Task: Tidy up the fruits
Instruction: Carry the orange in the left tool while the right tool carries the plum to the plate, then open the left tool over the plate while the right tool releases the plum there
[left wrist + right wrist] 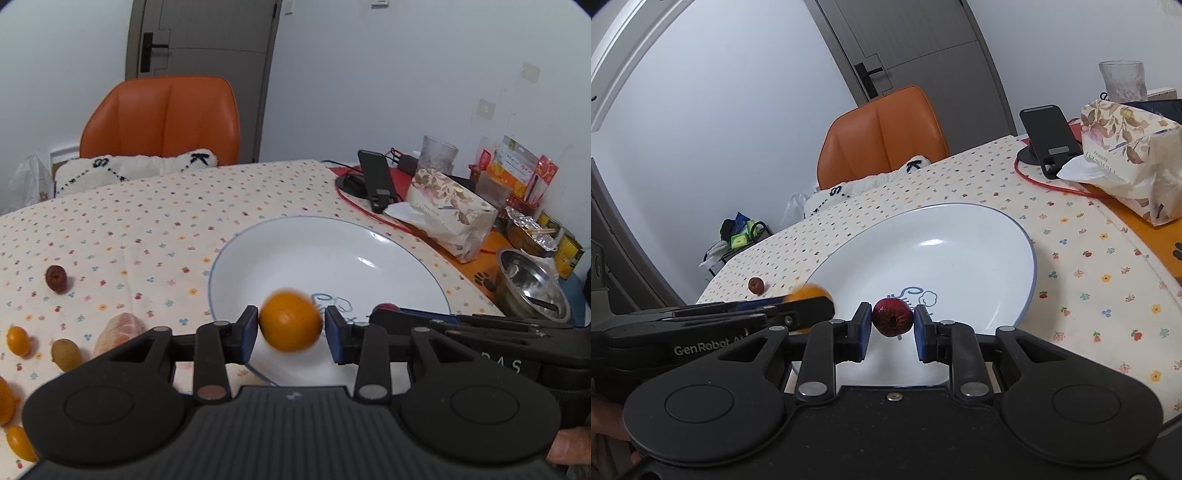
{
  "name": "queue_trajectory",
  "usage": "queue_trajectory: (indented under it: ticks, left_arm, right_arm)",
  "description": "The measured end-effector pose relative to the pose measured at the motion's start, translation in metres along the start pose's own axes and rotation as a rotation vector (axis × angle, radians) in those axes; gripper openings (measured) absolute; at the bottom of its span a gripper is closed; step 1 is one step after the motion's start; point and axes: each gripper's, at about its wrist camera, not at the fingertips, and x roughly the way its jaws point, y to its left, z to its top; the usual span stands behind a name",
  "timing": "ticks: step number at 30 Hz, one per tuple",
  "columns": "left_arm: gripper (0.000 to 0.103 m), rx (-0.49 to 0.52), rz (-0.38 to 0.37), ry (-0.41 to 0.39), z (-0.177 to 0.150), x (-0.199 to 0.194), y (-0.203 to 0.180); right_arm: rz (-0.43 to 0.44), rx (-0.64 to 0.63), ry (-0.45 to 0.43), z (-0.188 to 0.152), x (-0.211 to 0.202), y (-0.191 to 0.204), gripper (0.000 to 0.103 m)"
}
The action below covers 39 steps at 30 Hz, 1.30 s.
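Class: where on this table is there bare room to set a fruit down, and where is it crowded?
Free: inside the white plate, and the cloth between the plate and the orange chair. Crowded: the right edge around the tissue pack and metal bowl.

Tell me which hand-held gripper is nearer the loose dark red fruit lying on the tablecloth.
Left. The left hand-held gripper sits between that fruit and the right hand-held gripper.

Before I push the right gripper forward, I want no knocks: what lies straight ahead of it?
The right gripper, shut on the red fruit, points over the white plate; its far rim probably comes first, though depth is unclear.
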Motion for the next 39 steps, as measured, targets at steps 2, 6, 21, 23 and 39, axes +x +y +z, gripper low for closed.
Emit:
queue_trajectory:
  ticks: [2,6,21,23,39]
  left_arm:
    - [0.040,-0.002,0.009,-0.005,0.001,-0.003,0.003]
    - [0.042,-0.017,0.027,-0.012,0.002,-0.013,0.009]
    - [0.082,-0.051,0.198,-0.063,-0.007,-0.062,0.041]
    - [0.083,-0.063,0.216,-0.069,-0.009,-0.069,0.046]
    - [0.086,-0.111,0.284,-0.092,-0.041,-0.117,0.069]
  right_arm:
    - [0.001,-0.002,0.000,0.000,0.000,0.001,0.023]
    - [0.005,-0.005,-0.003,0.001,0.000,0.005,0.026]
    - [0.006,-0.018,-0.032,-0.007,-0.020,0.028,0.057]
    - [0.006,-0.020,-0.038,-0.009,-0.024,0.030,0.061]
    - [0.032,-0.045,-0.014,-0.035,-0.034,0.058,0.070]
